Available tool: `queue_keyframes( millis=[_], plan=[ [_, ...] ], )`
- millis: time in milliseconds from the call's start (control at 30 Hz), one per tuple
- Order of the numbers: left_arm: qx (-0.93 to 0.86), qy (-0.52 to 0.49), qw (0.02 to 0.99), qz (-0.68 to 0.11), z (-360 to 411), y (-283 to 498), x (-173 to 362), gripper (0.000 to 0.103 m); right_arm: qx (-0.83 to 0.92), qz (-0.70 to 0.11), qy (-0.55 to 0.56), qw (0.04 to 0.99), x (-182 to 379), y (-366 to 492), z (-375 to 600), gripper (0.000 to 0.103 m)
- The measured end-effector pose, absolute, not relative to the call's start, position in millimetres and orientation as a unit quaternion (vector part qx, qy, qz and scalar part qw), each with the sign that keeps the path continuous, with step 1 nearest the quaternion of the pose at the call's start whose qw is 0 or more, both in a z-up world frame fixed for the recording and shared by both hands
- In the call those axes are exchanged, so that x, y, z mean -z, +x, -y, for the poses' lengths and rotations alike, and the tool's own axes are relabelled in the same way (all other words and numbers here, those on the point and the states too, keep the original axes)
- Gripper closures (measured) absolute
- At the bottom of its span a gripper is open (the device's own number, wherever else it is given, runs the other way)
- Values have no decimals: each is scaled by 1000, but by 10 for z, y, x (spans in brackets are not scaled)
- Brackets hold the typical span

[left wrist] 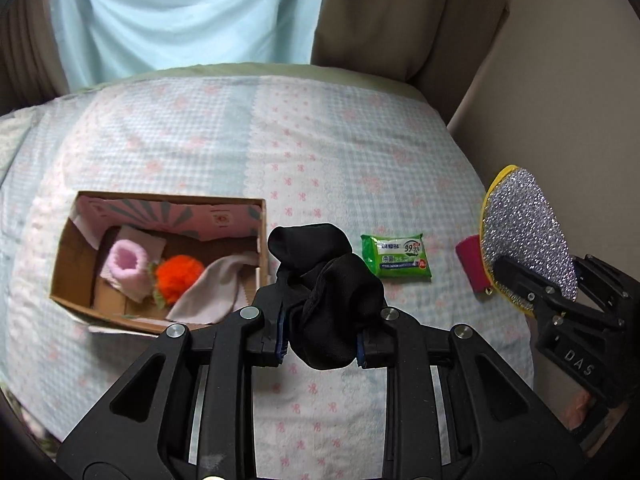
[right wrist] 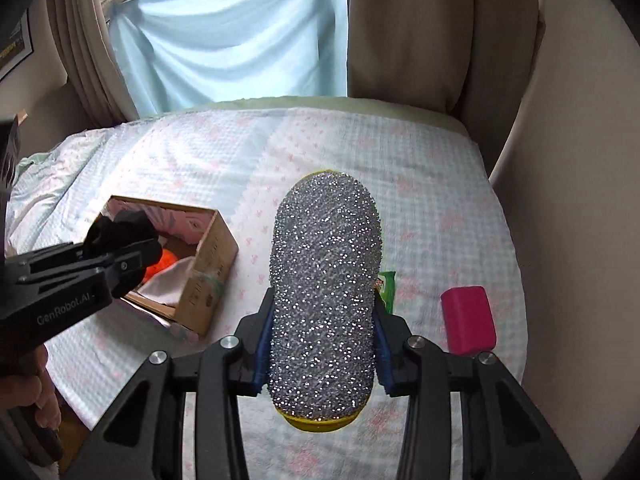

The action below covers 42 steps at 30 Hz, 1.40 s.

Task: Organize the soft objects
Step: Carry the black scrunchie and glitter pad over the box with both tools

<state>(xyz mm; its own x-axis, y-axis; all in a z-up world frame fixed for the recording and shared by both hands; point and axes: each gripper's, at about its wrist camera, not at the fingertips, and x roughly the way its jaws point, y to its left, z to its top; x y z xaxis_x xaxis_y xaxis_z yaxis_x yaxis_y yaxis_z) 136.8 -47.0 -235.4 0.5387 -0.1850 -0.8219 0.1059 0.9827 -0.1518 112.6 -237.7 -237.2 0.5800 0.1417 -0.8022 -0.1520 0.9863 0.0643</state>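
My left gripper (left wrist: 320, 340) is shut on a black sock (left wrist: 328, 280) and holds it above the bed, just right of an open cardboard box (left wrist: 160, 324). The box holds a pink sock (left wrist: 126, 264), an orange pompom (left wrist: 178, 276) and a pale cloth (left wrist: 216, 288). My right gripper (right wrist: 322, 344) is shut on a silver glitter scrub sponge with a yellow back (right wrist: 324, 292), held upright above the bed. In the left wrist view the sponge (left wrist: 528, 232) and right gripper (left wrist: 520, 280) show at the far right. In the right wrist view the left gripper (right wrist: 120, 256) with the sock hovers over the box (right wrist: 208, 272).
A green wet-wipe pack (left wrist: 396, 256) and a magenta block (right wrist: 468, 320) lie on the checked bedspread (left wrist: 320, 140) to the right of the box. Curtains and a window stand behind the bed; a beige wall runs along the right side.
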Motion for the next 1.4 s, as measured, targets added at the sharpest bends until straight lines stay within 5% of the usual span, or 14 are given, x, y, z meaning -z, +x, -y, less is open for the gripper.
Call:
queue_keyframes(
  millis=[500, 867, 1400],
  plan=[
    [40, -59, 878, -474, -1335, 1453, 1860, 82, -102, -457, 9, 884, 1684, 1304, 1000, 65],
    [82, -32, 843, -531, -2295, 1954, 2290, 82, -60, -519, 82, 849, 2076, 1665, 17, 65],
    [122, 1, 765, -632, -2278, 2421, 3384, 82, -45, -629, 144, 763, 3066, 2207, -427, 65]
  ],
)
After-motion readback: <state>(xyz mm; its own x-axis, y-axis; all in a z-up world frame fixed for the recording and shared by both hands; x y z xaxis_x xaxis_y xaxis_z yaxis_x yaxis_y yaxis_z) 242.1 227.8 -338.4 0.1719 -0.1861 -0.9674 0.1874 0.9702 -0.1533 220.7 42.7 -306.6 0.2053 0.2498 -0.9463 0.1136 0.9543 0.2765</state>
